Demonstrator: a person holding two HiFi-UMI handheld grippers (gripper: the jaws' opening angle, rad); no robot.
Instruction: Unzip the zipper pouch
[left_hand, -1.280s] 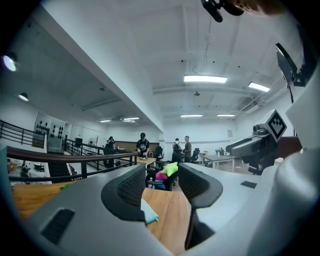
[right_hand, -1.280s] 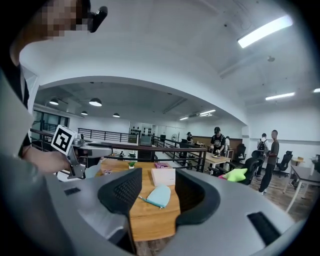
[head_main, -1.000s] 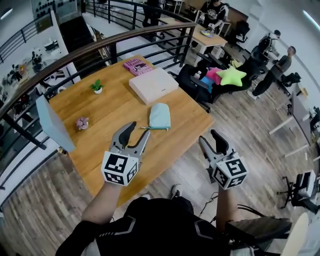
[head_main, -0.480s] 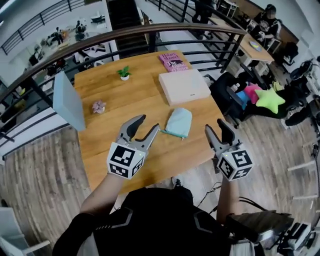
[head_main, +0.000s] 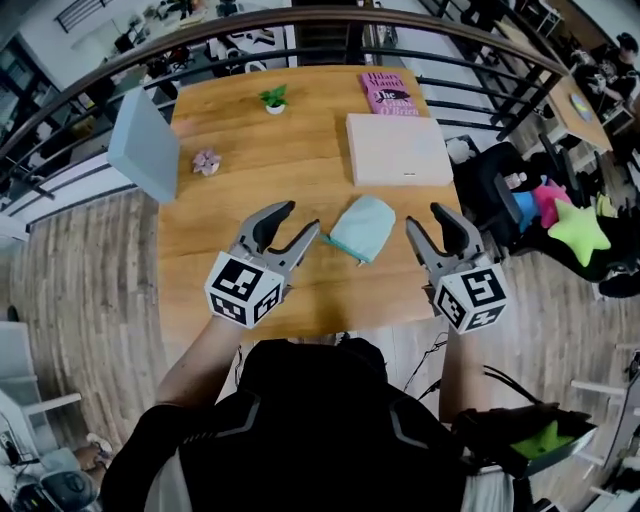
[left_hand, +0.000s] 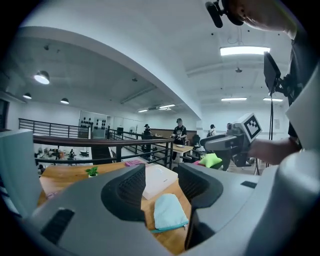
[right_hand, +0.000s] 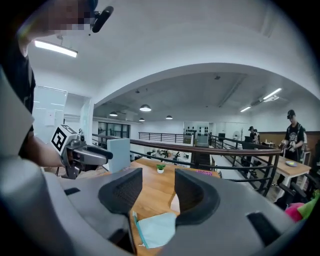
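Observation:
A pale teal zipper pouch (head_main: 362, 226) lies flat on the wooden table (head_main: 240, 190), its zipper edge toward me with a small pull at its near end. The pouch (left_hand: 169, 212) shows low between the left jaws, and the pouch (right_hand: 156, 228) shows low between the right jaws. My left gripper (head_main: 297, 225) hovers open just left of the pouch, above the table's near part. My right gripper (head_main: 432, 227) stands open just right of it, near the table's right edge. Neither touches the pouch.
A flat white box (head_main: 399, 149) lies behind the pouch, with a pink book (head_main: 386, 92) beyond it. A small potted plant (head_main: 273, 98), a little pink object (head_main: 206, 161) and an upright pale blue board (head_main: 143, 144) stand on the left. A dark railing (head_main: 300, 18) borders the far side.
The head view has swung so the table sits squarer ahead. Both grippers have come closer to the pouch, one on each side. Both stay open.

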